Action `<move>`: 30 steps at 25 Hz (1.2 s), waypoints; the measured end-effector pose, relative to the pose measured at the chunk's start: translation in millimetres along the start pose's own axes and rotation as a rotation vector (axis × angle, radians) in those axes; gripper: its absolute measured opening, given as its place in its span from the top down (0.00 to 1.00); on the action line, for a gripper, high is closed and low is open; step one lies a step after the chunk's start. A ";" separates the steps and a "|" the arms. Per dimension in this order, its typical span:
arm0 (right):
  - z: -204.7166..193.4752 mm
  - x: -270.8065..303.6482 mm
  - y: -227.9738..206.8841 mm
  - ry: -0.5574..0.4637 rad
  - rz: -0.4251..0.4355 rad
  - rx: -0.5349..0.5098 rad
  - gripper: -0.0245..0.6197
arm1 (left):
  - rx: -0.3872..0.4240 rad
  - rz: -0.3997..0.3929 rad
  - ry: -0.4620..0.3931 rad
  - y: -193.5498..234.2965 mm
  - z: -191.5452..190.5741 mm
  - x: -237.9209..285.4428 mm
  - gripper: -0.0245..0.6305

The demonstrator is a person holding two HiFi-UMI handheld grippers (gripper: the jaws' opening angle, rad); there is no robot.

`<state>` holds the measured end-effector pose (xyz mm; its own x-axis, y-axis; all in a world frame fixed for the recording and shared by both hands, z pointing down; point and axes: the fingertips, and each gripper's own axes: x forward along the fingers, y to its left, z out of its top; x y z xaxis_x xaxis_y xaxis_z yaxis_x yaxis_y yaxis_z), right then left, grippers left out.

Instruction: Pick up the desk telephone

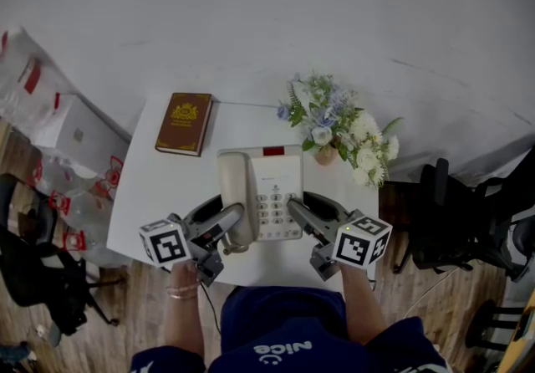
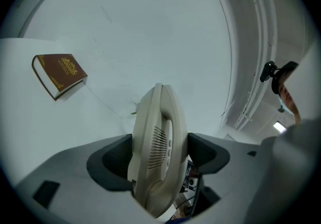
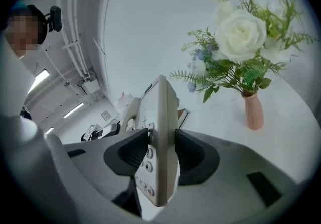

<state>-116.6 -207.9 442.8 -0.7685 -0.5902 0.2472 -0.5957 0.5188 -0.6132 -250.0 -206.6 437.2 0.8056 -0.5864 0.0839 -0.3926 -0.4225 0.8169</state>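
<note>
Desk telephone (image 1: 266, 183) between left tool (image 1: 235, 217), right tool (image 1: 296, 209)

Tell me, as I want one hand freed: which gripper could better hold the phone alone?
Right, probably. The right gripper clamps the keypad edge of the phone itself, while the left gripper is closed on the handset side, and a handset might lift off its cradle.
</note>
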 end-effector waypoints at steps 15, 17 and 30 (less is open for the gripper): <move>37.6 -10.6 37.4 -0.097 0.056 -0.094 0.68 | 0.115 -0.033 -0.093 -45.6 31.5 -11.6 0.42; 44.1 -12.2 42.8 -0.113 0.060 -0.113 0.68 | 0.128 -0.041 -0.106 -51.2 35.9 -13.1 0.42; 65.3 -25.7 60.8 -0.182 0.072 -0.166 0.68 | 0.175 -0.067 -0.156 -76.5 48.6 -14.9 0.42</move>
<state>-117.8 -201.6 350.1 -0.7648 -0.6416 0.0589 -0.5823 0.6492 -0.4894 -253.5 -199.1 345.7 0.7595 -0.6471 -0.0674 -0.4227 -0.5696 0.7049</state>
